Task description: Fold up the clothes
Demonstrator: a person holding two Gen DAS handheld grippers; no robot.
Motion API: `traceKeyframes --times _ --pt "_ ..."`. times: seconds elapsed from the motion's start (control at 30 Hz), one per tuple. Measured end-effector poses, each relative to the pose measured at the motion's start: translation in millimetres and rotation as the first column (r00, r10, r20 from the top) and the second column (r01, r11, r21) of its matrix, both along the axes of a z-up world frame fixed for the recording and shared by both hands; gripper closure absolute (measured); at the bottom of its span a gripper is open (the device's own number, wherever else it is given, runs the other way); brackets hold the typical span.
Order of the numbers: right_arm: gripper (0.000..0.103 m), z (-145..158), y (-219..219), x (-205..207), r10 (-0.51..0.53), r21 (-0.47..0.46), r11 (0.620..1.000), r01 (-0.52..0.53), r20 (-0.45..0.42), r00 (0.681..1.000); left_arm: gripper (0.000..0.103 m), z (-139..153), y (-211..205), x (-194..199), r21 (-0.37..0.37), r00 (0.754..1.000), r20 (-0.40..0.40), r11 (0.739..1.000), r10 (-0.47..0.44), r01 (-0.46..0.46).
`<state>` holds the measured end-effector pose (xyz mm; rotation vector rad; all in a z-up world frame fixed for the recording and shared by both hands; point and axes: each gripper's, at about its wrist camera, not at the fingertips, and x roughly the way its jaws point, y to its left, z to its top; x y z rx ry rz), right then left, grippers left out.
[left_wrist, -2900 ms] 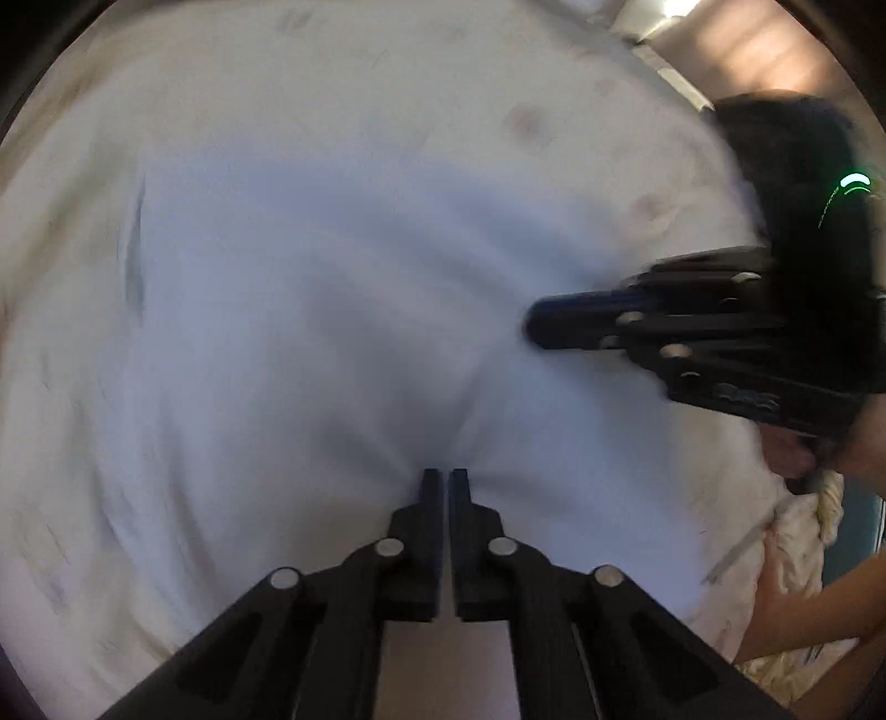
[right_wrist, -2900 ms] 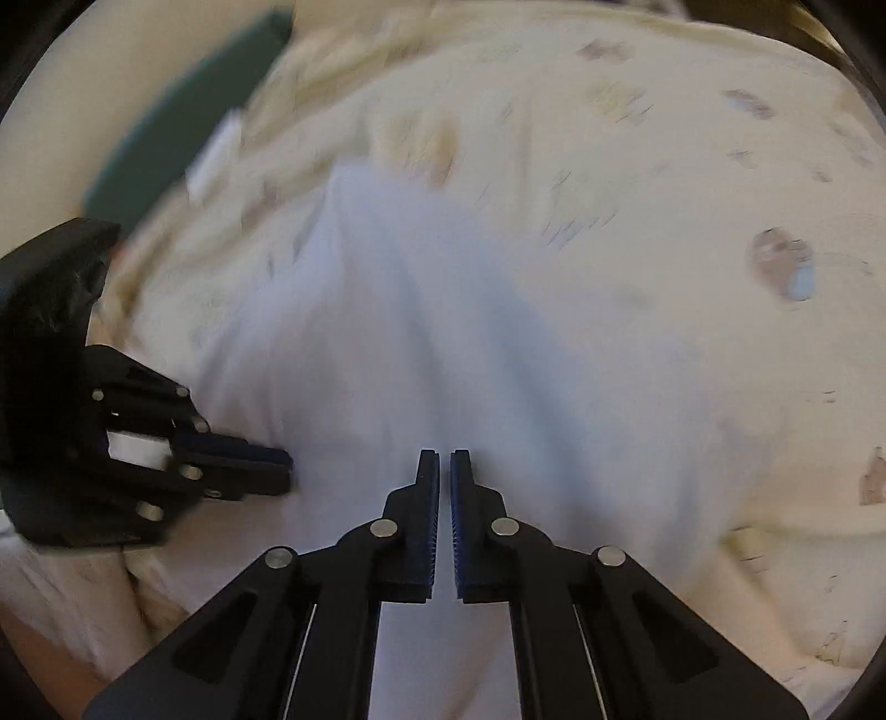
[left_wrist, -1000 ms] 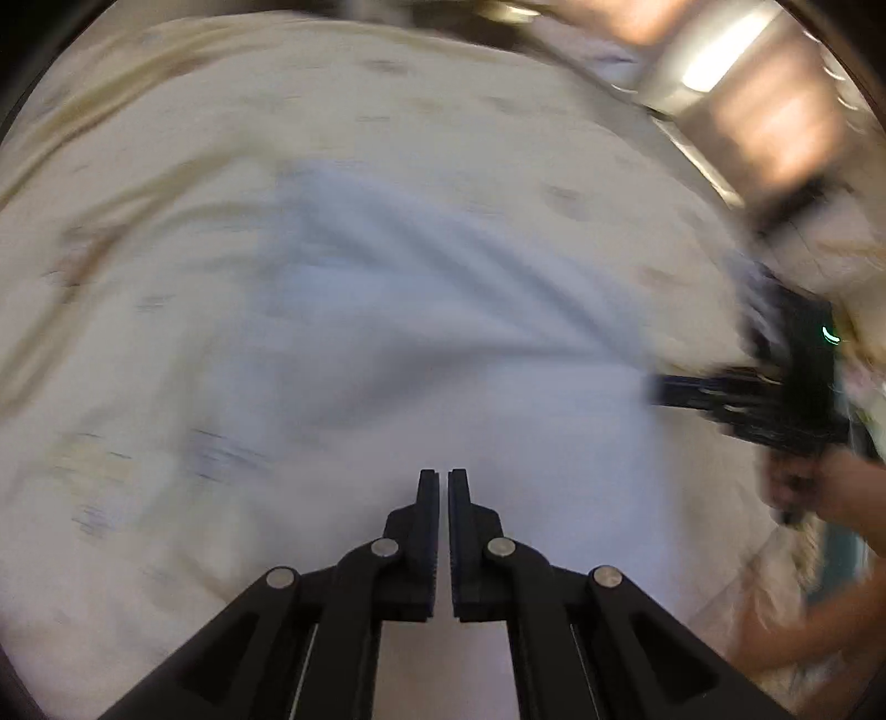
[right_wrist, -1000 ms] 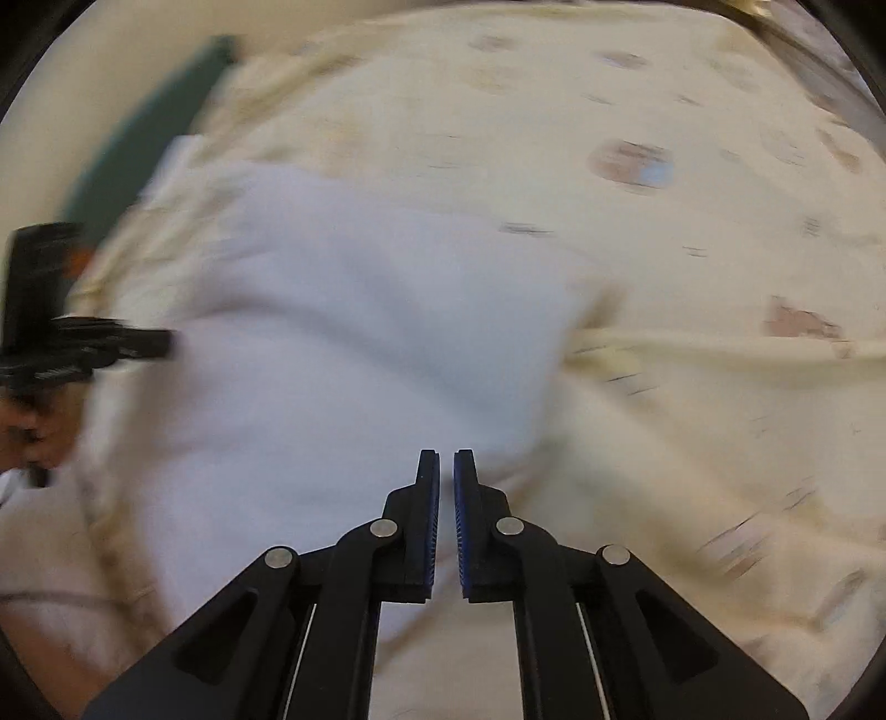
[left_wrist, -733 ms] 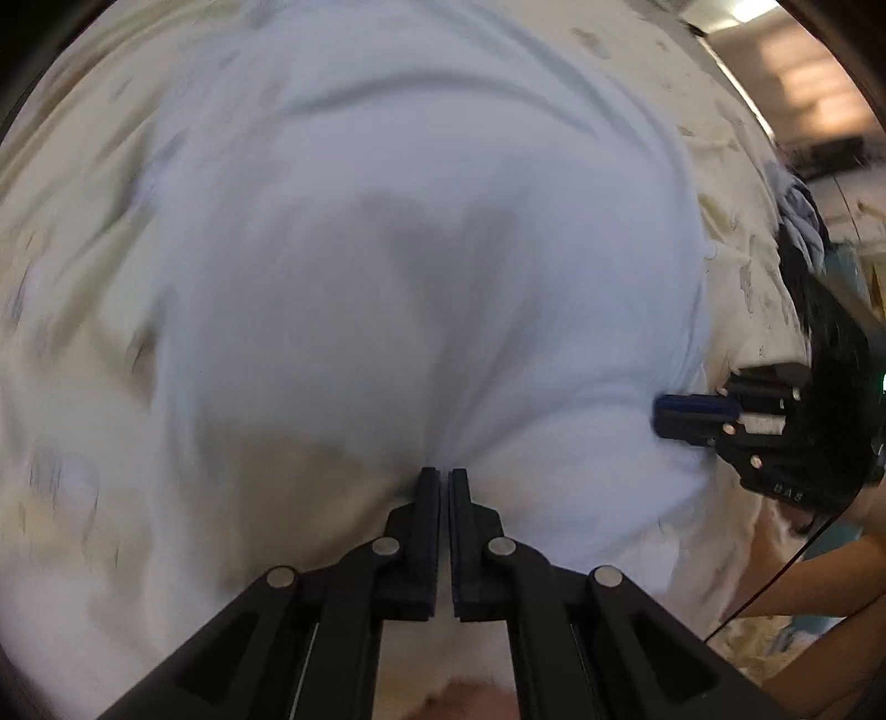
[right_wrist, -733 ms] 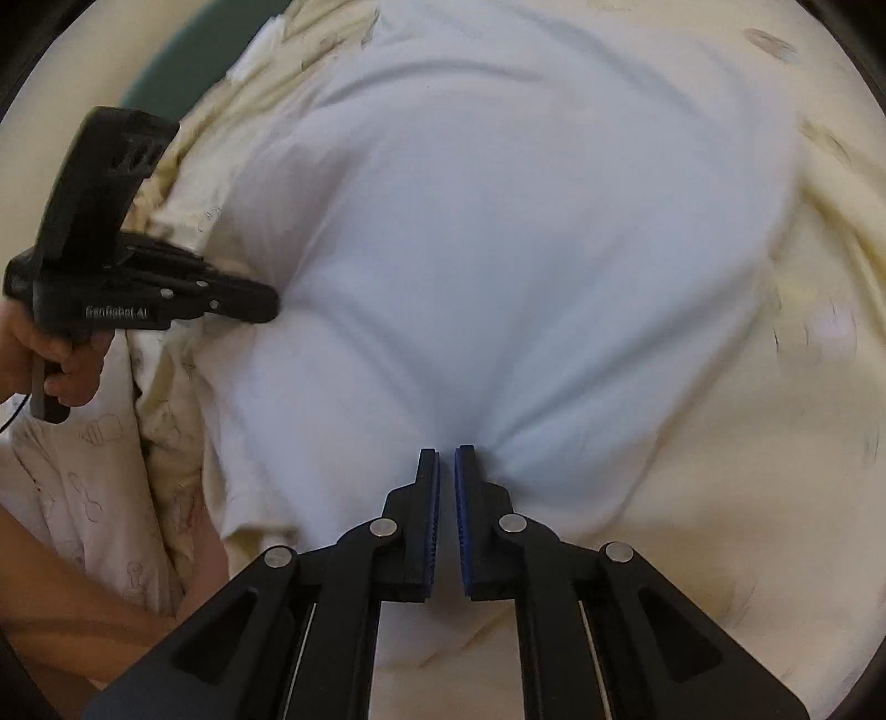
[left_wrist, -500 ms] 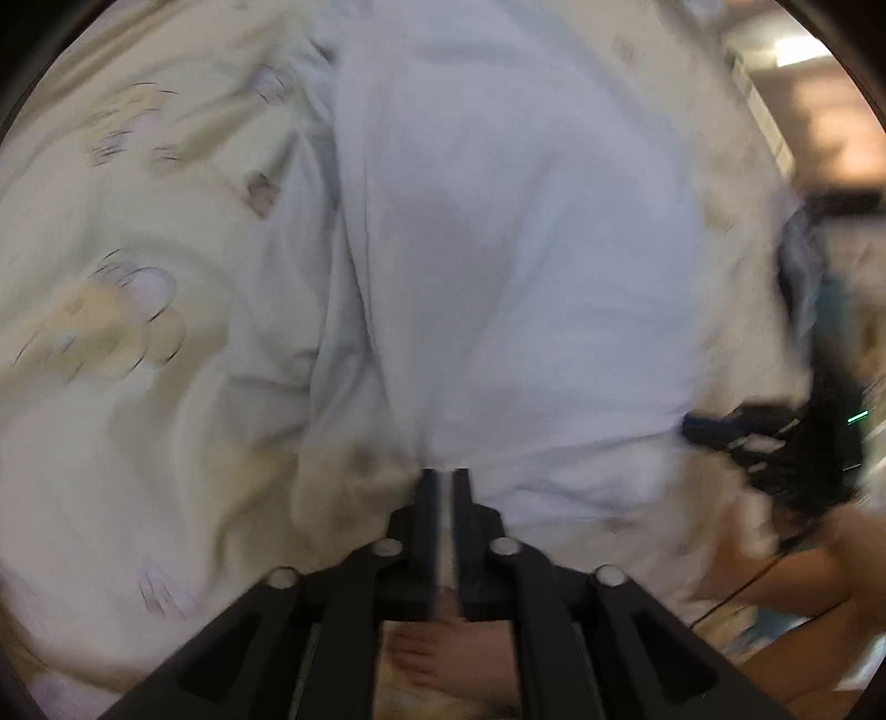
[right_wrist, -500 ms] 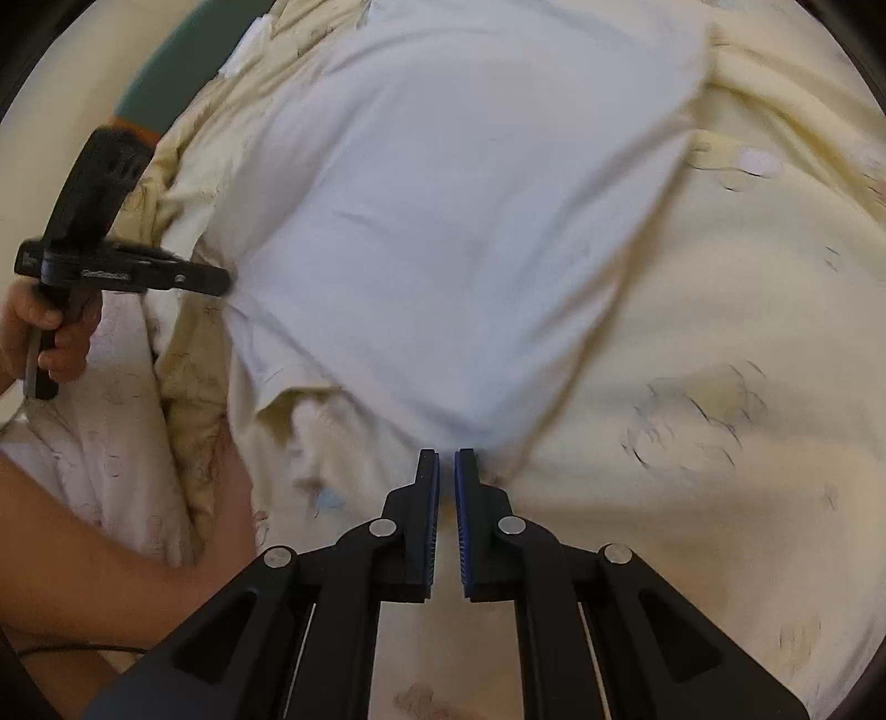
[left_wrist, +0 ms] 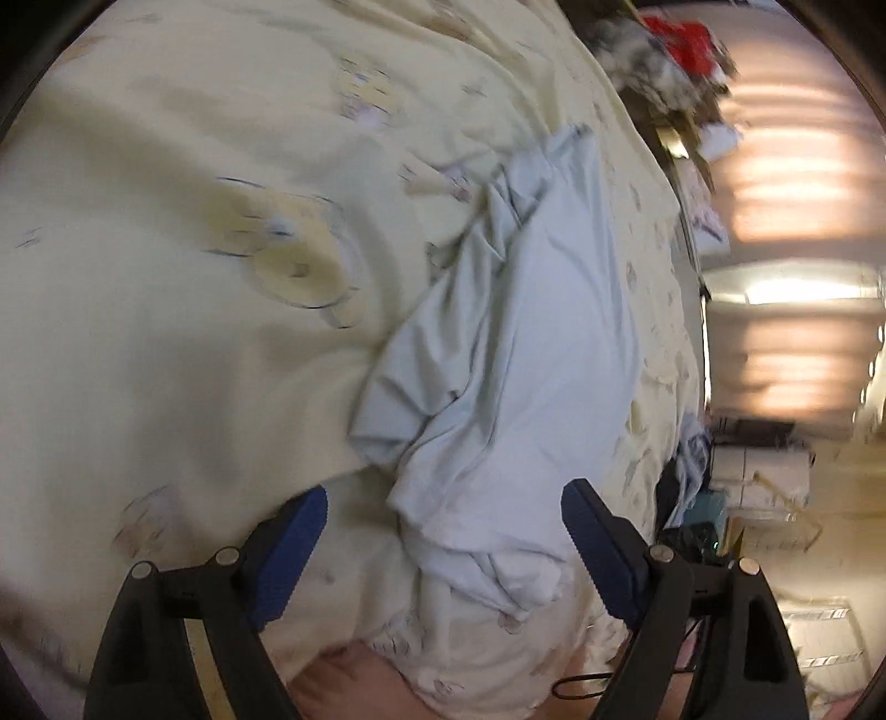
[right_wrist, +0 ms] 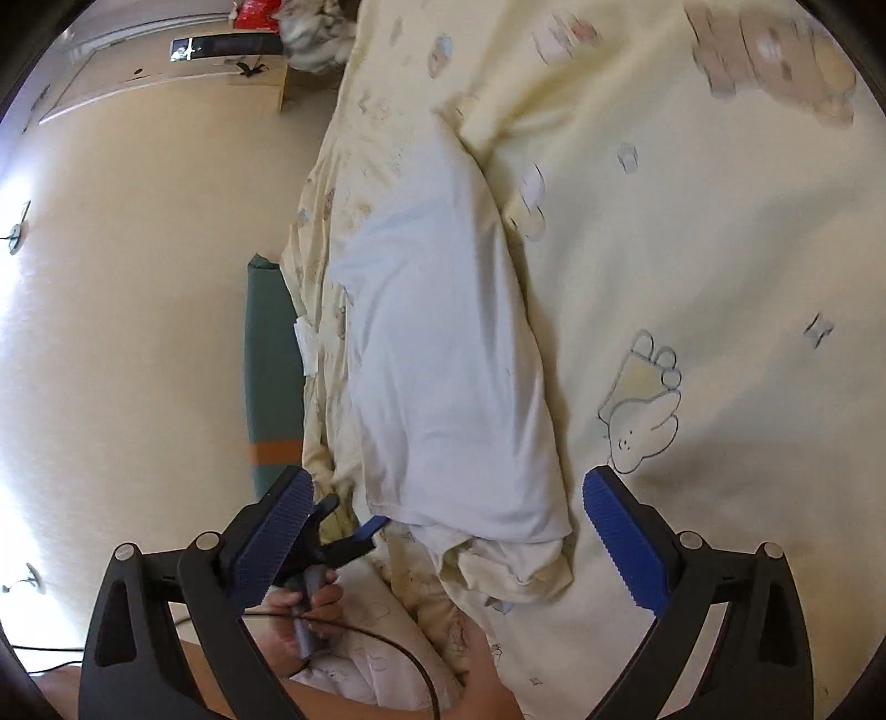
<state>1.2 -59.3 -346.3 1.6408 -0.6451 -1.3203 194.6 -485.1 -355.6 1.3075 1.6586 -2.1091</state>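
A white garment (left_wrist: pixel 515 343) lies in a long, loosely folded strip on the pale yellow printed bedsheet (left_wrist: pixel 166 277), bunched along its left edge and at its near end. My left gripper (left_wrist: pixel 443 504) stands open just above that near end, with nothing between its blue pads (left_wrist: pixel 293 531). In the right wrist view the same garment (right_wrist: pixel 443 360) runs away from me, its crumpled hem nearest. My right gripper (right_wrist: pixel 447 487) is open over the hem and holds nothing. The left gripper (right_wrist: pixel 343 540) shows there too, held by a hand (right_wrist: pixel 310 603) at the garment's near left corner.
The bed edge runs along the garment's left side, with beige floor (right_wrist: pixel 138 277) beyond. A green mat with an orange band (right_wrist: pixel 271 376) leans there. A pile of clothes with something red (left_wrist: pixel 664 44) sits past the bed's far end. A cable (right_wrist: pixel 387 648) trails by the hand.
Both grippers were shut on the garment's near edge while it was swung and laid out. Both have now opened and let it go, and it rests on the bed.
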Motion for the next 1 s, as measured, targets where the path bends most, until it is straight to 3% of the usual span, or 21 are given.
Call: traceKeyframes --times 0.17,0.33,0.47,0.53,0.67,0.83,0.93,1.0 --pt "0.003 -7 -11 7 0.024 0.011 1.0 -0.024 0.01 1.0 0.016 -11 -3 -10 -0.078 1.0 0.003 0.997 -0.023 0.023" --pt "0.003 -19 -18 11 0.033 0.02 0.999 -0.033 0.006 0.999 0.016 -3 5 -27 -0.168 0.992 -0.118 0.985 -0.051 0.03" --pt "0.003 -21 -15 9 0.031 0.021 0.999 -0.031 0.009 0.999 0.016 7 17 -42 -0.191 0.972 -0.209 0.979 -0.109 0.069" --pt "0.003 -22 -13 8 0.03 0.021 0.999 -0.03 0.011 1.0 0.016 5 21 -48 -0.226 0.974 -0.182 0.97 -0.134 0.092" --pt "0.003 -23 -13 6 0.033 0.023 0.999 -0.033 0.009 0.999 0.016 -13 6 -52 -0.165 0.989 -0.135 0.986 -0.059 0.037" --pt "0.003 -23 -17 5 0.05 0.016 0.999 -0.05 0.008 0.999 0.017 28 26 -50 -0.261 0.96 -0.24 0.962 -0.144 0.079" --pt "0.003 -23 -19 4 0.059 0.012 0.998 -0.059 0.007 0.998 0.017 9 22 -53 -0.196 0.97 -0.203 0.976 -0.134 0.093" --pt "0.003 -23 -21 4 0.066 0.01 0.998 -0.066 0.007 0.998 0.017 4 16 -54 -0.213 0.978 -0.171 0.974 -0.122 0.084"
